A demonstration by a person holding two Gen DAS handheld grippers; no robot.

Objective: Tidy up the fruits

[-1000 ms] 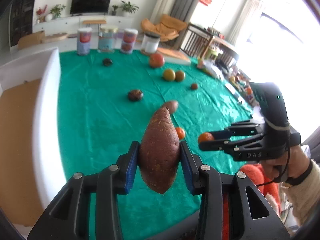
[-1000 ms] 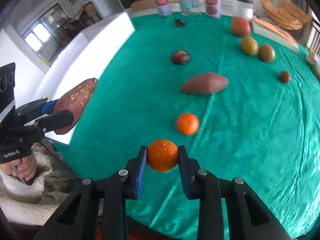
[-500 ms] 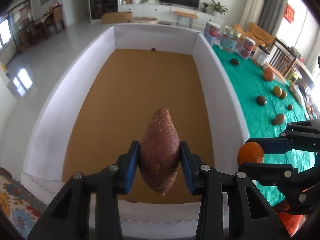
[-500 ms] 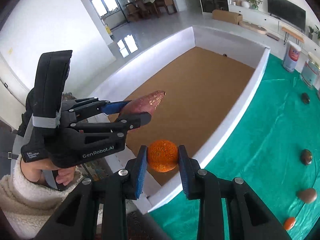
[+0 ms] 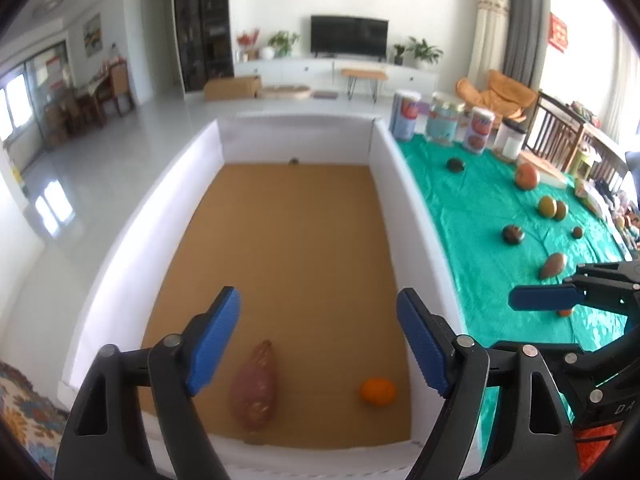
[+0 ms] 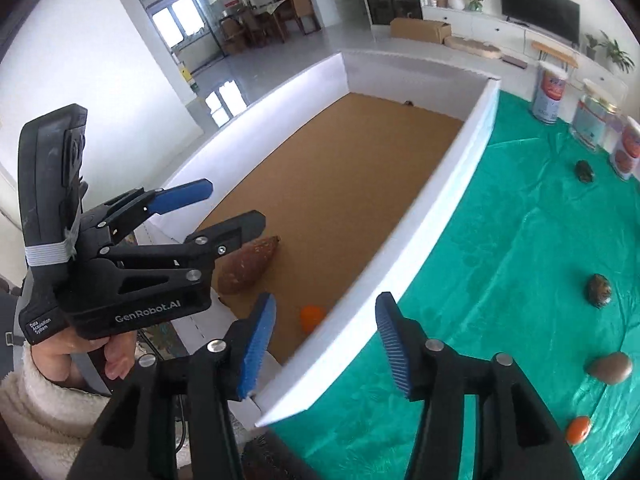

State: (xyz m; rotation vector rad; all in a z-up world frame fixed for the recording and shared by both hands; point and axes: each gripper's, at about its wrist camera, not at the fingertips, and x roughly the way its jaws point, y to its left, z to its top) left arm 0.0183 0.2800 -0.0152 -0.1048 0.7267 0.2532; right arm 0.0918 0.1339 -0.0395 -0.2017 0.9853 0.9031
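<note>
A sweet potato (image 5: pixel 255 386) and an orange (image 5: pixel 378 391) lie on the brown floor of a large white-walled box (image 5: pixel 404 184), near its front edge. They also show in the right wrist view, the sweet potato (image 6: pixel 250 263) and the orange (image 6: pixel 312 317). My left gripper (image 5: pixel 318 342) is open and empty above them. My right gripper (image 6: pixel 326 340) is open and empty over the box's right wall (image 6: pixel 436 200). Its blue finger (image 5: pixel 544 298) shows at the right of the left wrist view.
A green tablecloth (image 5: pixel 480 216) right of the box holds several fruits: a second sweet potato (image 5: pixel 553 265), a small orange (image 6: pixel 578 429), dark round fruits (image 5: pixel 513 234), a red fruit (image 5: pixel 526 176). Cans and jars (image 5: pixel 442 118) stand at the table's far edge.
Both grippers have opened. The sweet potato and the orange have dropped onto the box floor.
</note>
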